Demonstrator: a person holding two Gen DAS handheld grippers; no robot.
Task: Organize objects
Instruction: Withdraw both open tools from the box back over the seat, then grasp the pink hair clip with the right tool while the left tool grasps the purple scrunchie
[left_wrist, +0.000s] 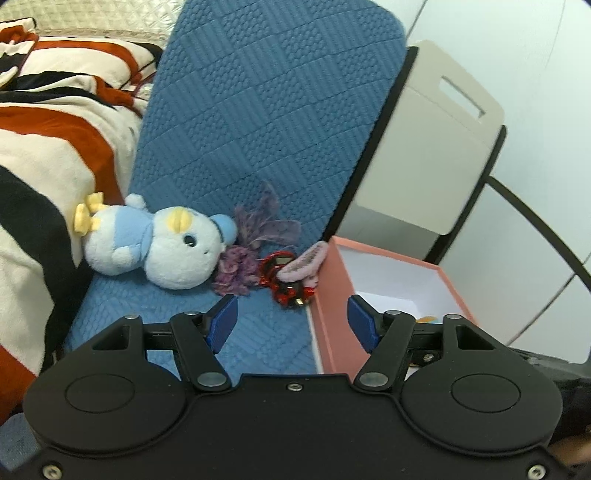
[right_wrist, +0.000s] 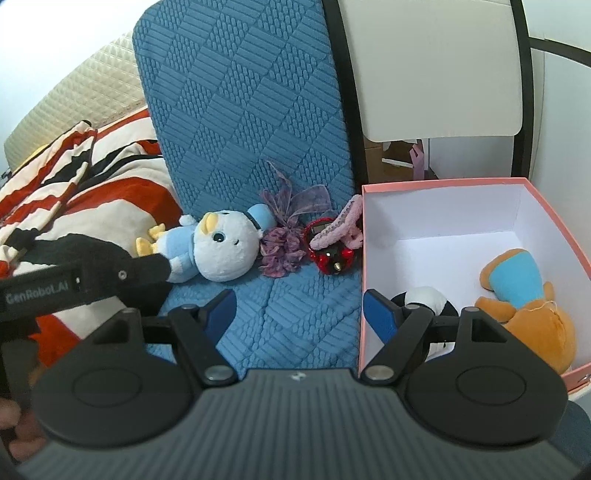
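A blue and white plush bird (left_wrist: 162, 245) (right_wrist: 212, 251) lies on the blue quilted cushion (left_wrist: 258, 129) (right_wrist: 251, 110). Beside it lie a purple fabric flower (left_wrist: 251, 243) (right_wrist: 284, 229), a red and black toy (left_wrist: 284, 278) (right_wrist: 332, 254) and a pink knitted piece (left_wrist: 304, 264) (right_wrist: 340, 223). The pink box (left_wrist: 334, 295) (right_wrist: 436, 184) stands to the right and holds an orange plush (right_wrist: 524, 295) and a black and white plush (right_wrist: 424, 299). My left gripper (left_wrist: 291, 319) is open and empty, short of the toys. My right gripper (right_wrist: 299, 310) is open and empty, astride the box's left wall.
A red, white and black striped blanket (left_wrist: 48, 147) (right_wrist: 92, 184) lies to the left. A white and black cabinet (left_wrist: 424, 147) (right_wrist: 436, 74) stands behind the box. The left gripper's body (right_wrist: 81, 280) reaches in at the left of the right wrist view.
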